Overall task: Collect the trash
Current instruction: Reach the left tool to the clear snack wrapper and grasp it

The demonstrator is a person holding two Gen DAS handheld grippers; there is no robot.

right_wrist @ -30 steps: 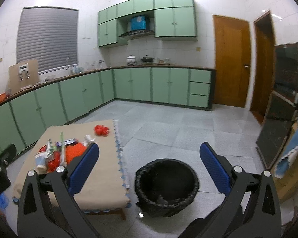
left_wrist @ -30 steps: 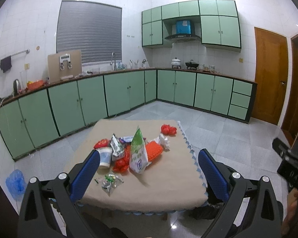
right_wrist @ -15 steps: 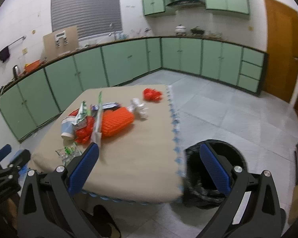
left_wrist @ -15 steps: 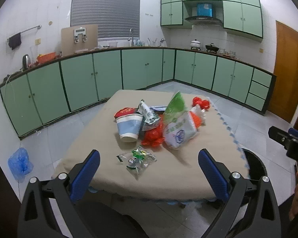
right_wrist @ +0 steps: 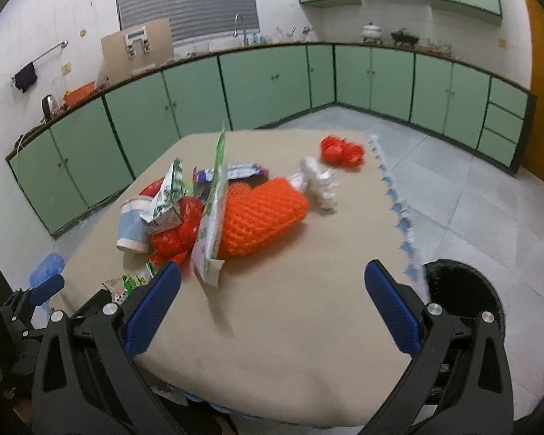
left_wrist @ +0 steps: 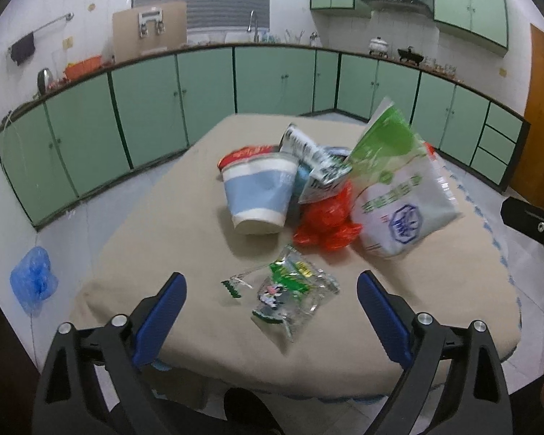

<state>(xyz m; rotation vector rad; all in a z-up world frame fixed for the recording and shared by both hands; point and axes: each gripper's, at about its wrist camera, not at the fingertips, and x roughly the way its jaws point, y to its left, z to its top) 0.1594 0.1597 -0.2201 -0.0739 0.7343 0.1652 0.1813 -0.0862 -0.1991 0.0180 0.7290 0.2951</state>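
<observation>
Trash lies piled on a beige-covered table (left_wrist: 185, 239) (right_wrist: 308, 311). A small clear wrapper with green print (left_wrist: 292, 295) sits closest, just ahead of my open left gripper (left_wrist: 270, 291). Behind it are a blue-and-white paper cup (left_wrist: 259, 197) (right_wrist: 132, 230), a red plastic bag (left_wrist: 324, 223), a carton (left_wrist: 317, 166) and a green-and-white pouch (left_wrist: 399, 195). In the right wrist view an orange foam net (right_wrist: 263, 215), crumpled white paper (right_wrist: 317, 181) and a red scrap (right_wrist: 342, 150) also show. My right gripper (right_wrist: 272, 286) hangs open over the table's near edge, holding nothing.
A black-lined trash bin (right_wrist: 464, 297) stands on the floor at the table's right side. A blue plastic bag (left_wrist: 34, 281) lies on the floor to the left. Green cabinets (left_wrist: 145, 105) run along the far walls. The right gripper's body (left_wrist: 533, 221) shows at the left view's right edge.
Both grippers have moved closer to the table and lower over it; the trash pile now looms larger. The right view has swung left, putting the bin at its right edge.
</observation>
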